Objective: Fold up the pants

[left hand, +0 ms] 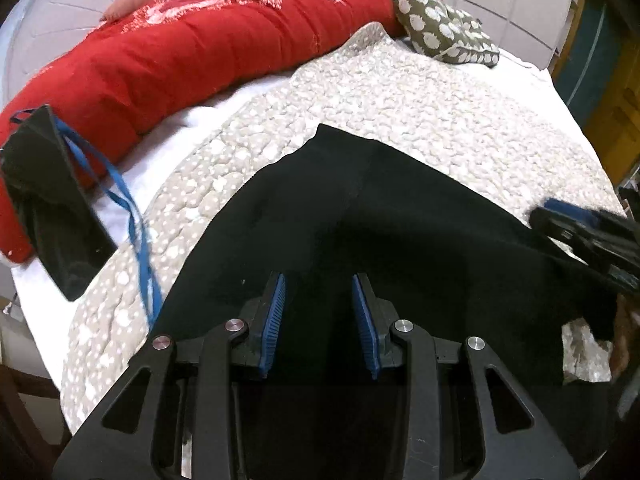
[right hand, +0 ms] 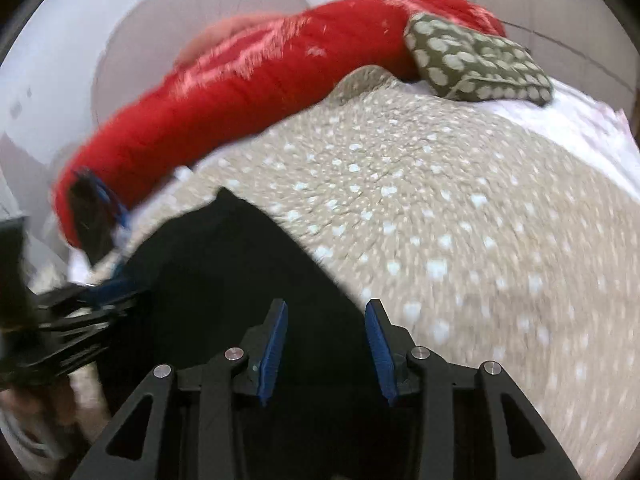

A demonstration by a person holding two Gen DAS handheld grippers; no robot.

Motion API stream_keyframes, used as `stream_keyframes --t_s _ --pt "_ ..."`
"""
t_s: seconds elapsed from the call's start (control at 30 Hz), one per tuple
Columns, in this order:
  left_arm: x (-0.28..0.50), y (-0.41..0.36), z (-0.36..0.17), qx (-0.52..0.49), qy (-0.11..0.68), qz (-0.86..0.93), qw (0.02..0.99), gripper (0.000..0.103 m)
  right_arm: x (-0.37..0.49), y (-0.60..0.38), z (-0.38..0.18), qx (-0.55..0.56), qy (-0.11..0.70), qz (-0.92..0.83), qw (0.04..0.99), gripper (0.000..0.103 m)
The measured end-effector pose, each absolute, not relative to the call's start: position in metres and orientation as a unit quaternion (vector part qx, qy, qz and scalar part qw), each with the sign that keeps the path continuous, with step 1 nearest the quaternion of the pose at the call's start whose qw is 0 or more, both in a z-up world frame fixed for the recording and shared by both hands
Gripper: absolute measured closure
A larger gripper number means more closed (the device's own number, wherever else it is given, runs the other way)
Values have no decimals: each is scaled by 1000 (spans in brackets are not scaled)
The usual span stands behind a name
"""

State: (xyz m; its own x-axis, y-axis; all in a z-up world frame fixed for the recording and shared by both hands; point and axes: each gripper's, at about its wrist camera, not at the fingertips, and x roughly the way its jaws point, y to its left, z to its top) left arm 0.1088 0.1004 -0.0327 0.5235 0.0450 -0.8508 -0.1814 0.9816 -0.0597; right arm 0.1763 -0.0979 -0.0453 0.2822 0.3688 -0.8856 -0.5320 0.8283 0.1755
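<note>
Left jaws: left gripper (left hand: 318, 292) has its blue pads standing apart over the black cloth; the left wrist view shows a gap between them with nothing pinched, so they read as open and empty.
Right jaws: right gripper (right hand: 326, 320) likewise has its pads parted above the cloth's edge, with no fold of fabric between them.
Pants: black pants (left hand: 380, 216) lie on the spotted beige quilt (left hand: 460, 112), spread in a broad dark shape that narrows to a corner toward the far pillows.
Position of grippers: the left one is over the middle of the garment; the right one is at its right-hand edge, where black meets quilt.
Surroundings: red bolster pillow (left hand: 192, 48) and olive spotted cushion (left hand: 444, 28) sit well beyond the pants; a black phone (left hand: 52, 204) on a blue lanyard (left hand: 128, 208) lies to the left, beside the garment and not on it.
Progress: judging by the wide, uneven outline, the cloth looks partly laid over itself at most; a neat compact fold is not yet there.
Remaining: likely taking hold of an edge, bringing it across, then smoothing and folding down again.
Uncertain: legs and waistband cannot be told apart in the dark fabric.
</note>
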Motion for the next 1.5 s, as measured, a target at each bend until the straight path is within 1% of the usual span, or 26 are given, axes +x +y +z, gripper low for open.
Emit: stream_keyframes --t_s 0.07,0.13,0.2,0.23,0.27,0.3,0.33,0.47,0.57,0.67,0.77,0.9,1.0,1.07,1.1,1.13,1.17,1.2,1.27,1.4,1.5 --pt "115 102 -36 -68 488 64 868 69 193 -85 -63 -94 547 303 774 60" --pt "119 103 -38 -67 489 63 867 69 199 -76 -87 -107 583 321 739 60" --pt "125 105 -42 -66 492 62 866 69 200 -75 -93 -109 579 327 739 61" --pt "127 105 -43 -66 493 62 866 69 203 -75 -92 -100 574 328 744 66" --pt "130 106 -45 -65 493 62 865 69 205 -75 -91 -90 573 323 748 85" --pt "133 106 -47 -63 494 62 865 69 206 -76 -88 -83 567 320 754 97" --pt "136 105 -48 -62 495 62 864 69 206 -76 -85 -84 561 317 760 98" --pt "148 110 -44 -67 495 57 865 69 207 -69 -60 -100 526 297 791 99" --pt "139 122 -27 -71 474 76 874 69 199 -80 -13 -57 488 297 819 99" --pt "116 148 -7 -91 447 103 884 69 160 -79 27 -54 448 318 834 99" --pt "89 175 10 -103 419 138 891 69 107 -70 45 -48 433 349 830 99" --pt "58 195 29 -113 390 168 898 69 38 -47 27 -32 457 388 800 99" --pt "40 191 38 -112 373 170 905 68 -2 -17 -12 -56 488 400 774 99" --pt "34 180 38 -101 372 162 908 64 -11 -8 -44 -60 518 375 767 98" --pt "34 175 36 -98 375 156 909 64 -10 -9 -55 -52 533 361 763 98" --pt "33 169 34 -94 379 148 909 64 -10 -16 -56 -25 539 360 761 96" --pt "32 162 30 -92 383 139 909 64 -8 -23 -51 -4 540 364 758 92" --pt "31 156 26 -89 388 132 908 64 -9 -33 -44 20 540 371 756 83" --pt "33 141 16 -86 400 116 905 64 -13 -63 -25 53 528 364 765 74" --pt "34 111 0 -75 424 86 898 64 -31 -145 -4 62 510 273 813 74" --pt "34 91 -7 -74 432 67 896 64 -48 -219 -5 79 529 179 826 74"
